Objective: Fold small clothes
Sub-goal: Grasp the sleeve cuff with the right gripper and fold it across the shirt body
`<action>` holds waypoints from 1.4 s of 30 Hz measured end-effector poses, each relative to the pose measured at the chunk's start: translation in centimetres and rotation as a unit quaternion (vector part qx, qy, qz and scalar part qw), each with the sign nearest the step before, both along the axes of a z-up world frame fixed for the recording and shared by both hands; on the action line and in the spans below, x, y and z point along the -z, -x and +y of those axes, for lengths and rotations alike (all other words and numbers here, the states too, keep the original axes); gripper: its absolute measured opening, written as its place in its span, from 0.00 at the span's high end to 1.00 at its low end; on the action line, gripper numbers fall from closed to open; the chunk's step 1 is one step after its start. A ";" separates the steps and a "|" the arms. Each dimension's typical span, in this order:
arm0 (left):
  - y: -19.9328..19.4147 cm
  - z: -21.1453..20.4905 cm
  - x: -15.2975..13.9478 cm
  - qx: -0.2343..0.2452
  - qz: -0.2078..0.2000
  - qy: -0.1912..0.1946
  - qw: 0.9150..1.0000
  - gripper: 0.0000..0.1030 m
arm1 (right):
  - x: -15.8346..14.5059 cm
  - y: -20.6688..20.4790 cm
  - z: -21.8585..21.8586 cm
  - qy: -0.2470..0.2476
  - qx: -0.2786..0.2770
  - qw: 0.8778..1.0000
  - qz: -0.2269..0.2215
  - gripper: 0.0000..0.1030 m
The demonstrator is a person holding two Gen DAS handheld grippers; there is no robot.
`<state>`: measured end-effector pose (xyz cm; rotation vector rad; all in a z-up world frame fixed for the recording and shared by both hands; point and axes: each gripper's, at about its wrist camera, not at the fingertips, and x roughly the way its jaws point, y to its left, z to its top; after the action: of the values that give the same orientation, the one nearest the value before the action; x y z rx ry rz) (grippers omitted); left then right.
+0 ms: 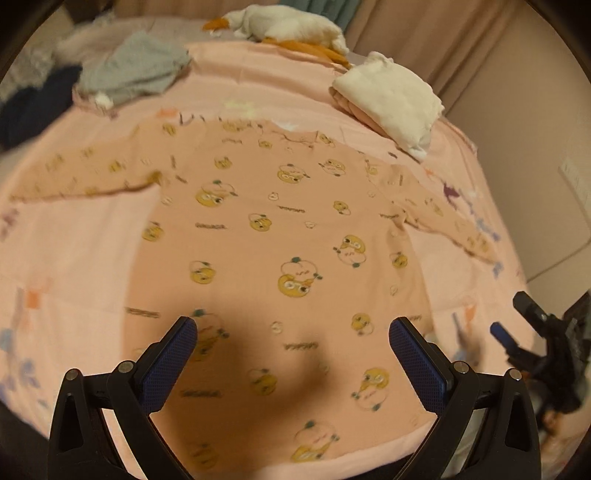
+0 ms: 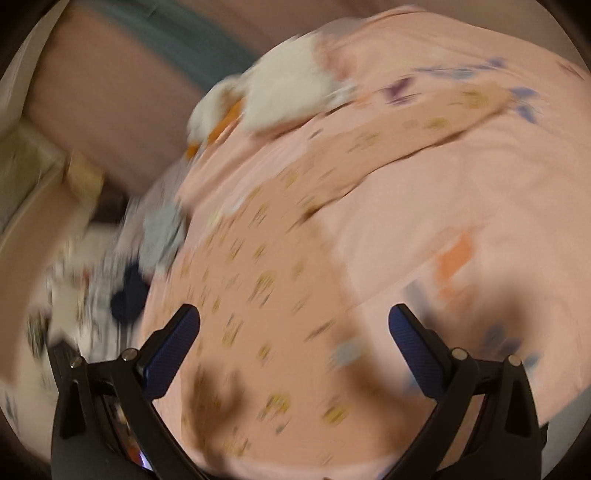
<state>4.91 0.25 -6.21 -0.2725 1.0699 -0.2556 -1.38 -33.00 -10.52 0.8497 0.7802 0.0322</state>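
Left gripper [image 1: 291, 332] hovers low over the hem end, fingers spread wide, nothing held. Right gripper [image 2: 293, 321] likewise wide apart and empty, over the shirt's right side; that view is badly motion-blurred.

Peach long-sleeve shirt [image 1: 273, 221] with duck print lies flat, face up on the pink bed sheet [image 1: 74, 258], hem toward the camera, both sleeves spread out sideways. Judged thin, light, floppy knit: it will drape and bunch, so it wants pinching at an edge, say a hem corner or a sleeve cuff [image 1: 476, 243], not mid-panel.

Bare sheet on both sides of the body gives room to fold sleeves inward. Bed edge drops off at right. Farther back: folded white stack [image 1: 391, 107] near the right sleeve, grey garment [image 1: 136, 70] and dark cloth [image 1: 33, 103] at far left, plush duck [image 1: 288, 29] farthest.
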 end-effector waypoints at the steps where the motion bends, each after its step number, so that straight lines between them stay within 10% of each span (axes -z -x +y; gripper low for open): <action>1: -0.5 0.0 0.3 -0.003 0.003 0.009 1.000 0.00 | 0.6 -0.3 -1.7 -0.010 0.025 1.000 0.003 0.02; 17: -9.4 0.0 1.0 -0.041 0.005 0.033 0.999 0.00 | 8.7 -10.1 -19.4 -0.086 0.228 0.970 0.020 0.39; 27: -11.6 -0.2 1.5 -0.054 0.007 0.021 0.998 0.00 | 9.7 -11.4 -23.1 -0.090 0.278 0.956 0.010 0.90; 35: -11.6 1.9 1.4 -0.078 0.008 0.010 0.997 0.00 | -0.3 -13.8 -18.4 0.055 0.171 0.983 -0.026 0.92; 42: -10.3 5.6 0.6 -0.106 0.002 0.030 0.994 0.00 | -10.4 -18.9 -7.9 0.160 0.053 0.984 -0.061 0.93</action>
<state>15.16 5.89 -6.81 -0.4372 1.0293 -0.0973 17.53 -40.93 -0.14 0.5769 0.6033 -0.1306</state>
